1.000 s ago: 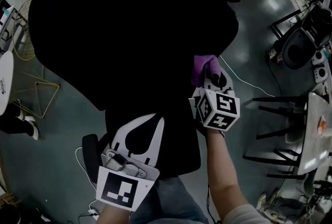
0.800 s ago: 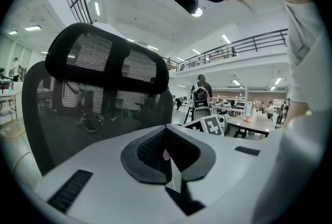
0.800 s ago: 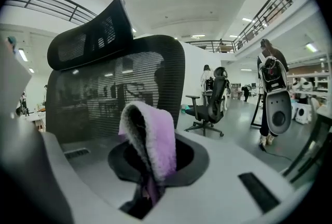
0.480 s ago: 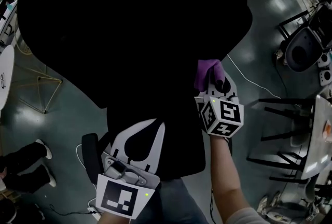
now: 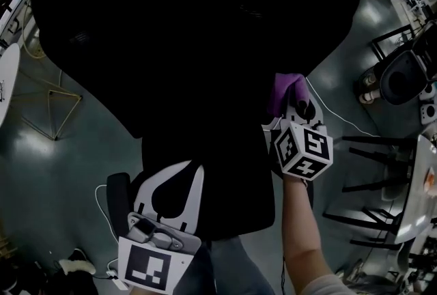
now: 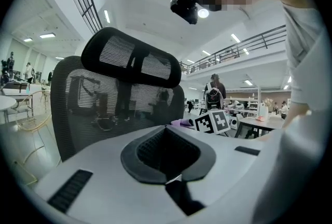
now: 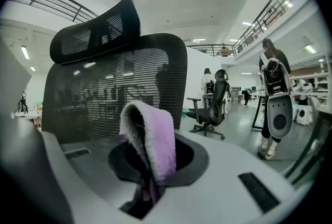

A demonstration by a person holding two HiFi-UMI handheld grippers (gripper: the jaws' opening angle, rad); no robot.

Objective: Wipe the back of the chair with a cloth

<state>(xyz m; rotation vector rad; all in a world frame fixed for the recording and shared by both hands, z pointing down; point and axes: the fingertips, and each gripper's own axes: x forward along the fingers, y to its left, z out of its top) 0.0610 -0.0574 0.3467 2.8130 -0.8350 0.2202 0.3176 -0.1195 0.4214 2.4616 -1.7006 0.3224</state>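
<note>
The black mesh chair back [image 5: 198, 48] fills most of the head view. It rises ahead with its headrest [image 7: 96, 31] in the right gripper view, and its mesh [image 6: 104, 109] also shows in the left gripper view. My right gripper [image 5: 295, 101] is shut on a purple cloth [image 5: 281, 90] at the back's right edge. In the right gripper view the cloth [image 7: 150, 135] drapes over the jaw tips. My left gripper [image 5: 184, 172] hangs lower down by the back's narrow lower part, shut with nothing in it. Its tips [image 6: 166, 128] touch.
Another black office chair [image 5: 399, 75] and dark table legs [image 5: 369, 150] stand on the right. A white cable [image 5: 334, 113] lies on the grey floor there. A gold wire frame [image 5: 51, 113] sits on the left. Farther off stand an office chair [image 7: 212, 106] and a white machine [image 7: 275, 103].
The right gripper with the cloth has slid slightly right, staying at the chair back's right edge. The left gripper has dropped a little lower in view, still shut.
</note>
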